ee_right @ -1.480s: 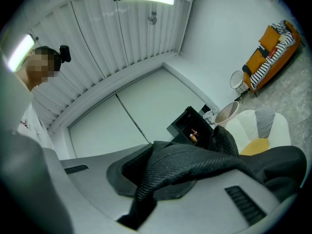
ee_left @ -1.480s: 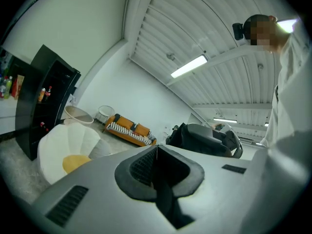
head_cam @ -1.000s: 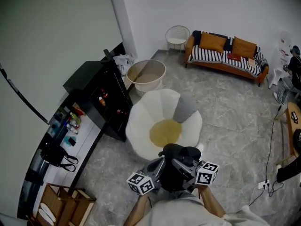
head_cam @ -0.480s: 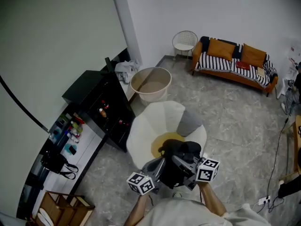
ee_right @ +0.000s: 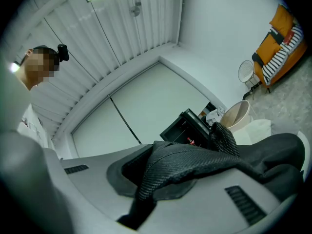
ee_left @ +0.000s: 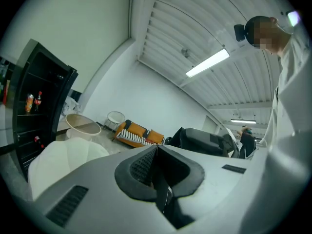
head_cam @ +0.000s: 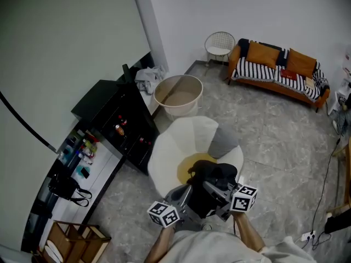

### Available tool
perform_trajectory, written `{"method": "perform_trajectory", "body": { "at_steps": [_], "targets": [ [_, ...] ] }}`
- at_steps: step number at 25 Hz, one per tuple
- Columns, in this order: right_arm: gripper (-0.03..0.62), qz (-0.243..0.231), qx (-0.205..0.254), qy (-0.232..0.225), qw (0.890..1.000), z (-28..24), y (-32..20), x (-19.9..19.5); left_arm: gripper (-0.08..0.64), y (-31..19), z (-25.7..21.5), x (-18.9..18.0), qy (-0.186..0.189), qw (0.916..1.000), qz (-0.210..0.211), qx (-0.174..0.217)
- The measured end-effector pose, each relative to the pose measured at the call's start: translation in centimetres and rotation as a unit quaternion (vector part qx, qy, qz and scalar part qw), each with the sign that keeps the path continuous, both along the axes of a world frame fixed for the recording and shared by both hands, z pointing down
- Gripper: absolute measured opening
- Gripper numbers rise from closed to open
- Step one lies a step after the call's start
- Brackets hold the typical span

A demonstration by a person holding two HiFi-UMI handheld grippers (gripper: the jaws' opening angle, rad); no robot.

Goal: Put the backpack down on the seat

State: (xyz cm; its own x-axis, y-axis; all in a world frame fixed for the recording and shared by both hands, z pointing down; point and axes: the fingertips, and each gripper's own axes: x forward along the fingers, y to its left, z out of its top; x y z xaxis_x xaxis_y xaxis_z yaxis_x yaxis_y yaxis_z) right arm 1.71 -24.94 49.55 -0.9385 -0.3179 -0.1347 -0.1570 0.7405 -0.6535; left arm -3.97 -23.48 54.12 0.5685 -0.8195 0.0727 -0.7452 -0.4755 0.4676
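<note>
Two grippers hold backpack (head_cam: 211, 182) over front edge of white seat (head_cam: 175, 141), yellow cushion (head_cam: 189, 166) just behind. Left gripper (ee_left: 157, 152) pinches thin strap (ee_left: 165, 199); right gripper (ee_right: 146, 172) clamps woven strap (ee_right: 195, 165), jaws nearly together.

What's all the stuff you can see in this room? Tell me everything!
backpack: one, black, held over the seat's near edge
seat: one, white with yellow middle, mid-floor
cushion: one, grey, on the seat
tub: one, beige, behind the seat
cabinet: one, black, left of the seat
sofa: one, orange and striped, back right
wire chair: one, white, beside the sofa
handbag: one, black, far left
left gripper: one, grey, fingers shut on the backpack
right gripper: one, grey, fingers shut on the backpack
</note>
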Motion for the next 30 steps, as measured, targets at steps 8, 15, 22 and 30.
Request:
{"method": "perform_trajectory", "body": {
  "at_steps": [8,15,22,30],
  "targets": [
    [0.038,0.000,-0.034,0.016,0.999,2.6,2.2,0.7,0.031,0.9,1.2,1.3,0.000,0.9995,0.018,-0.026],
    [0.038,0.006,-0.060,0.038,0.997,5.2,2.1,0.0,0.031,1.1,3.4,0.9,-0.006,0.9980,0.032,-0.054],
    [0.038,0.011,-0.070,0.036,0.997,5.4,-2.0,-2.8,0.031,-3.4,3.7,-2.4,0.015,0.9977,0.031,-0.058],
    [0.038,0.024,-0.054,0.016,0.998,2.8,-10.7,-7.0,0.031,-10.8,1.7,-6.6,0.019,0.9988,0.034,-0.031]
  ]
}}
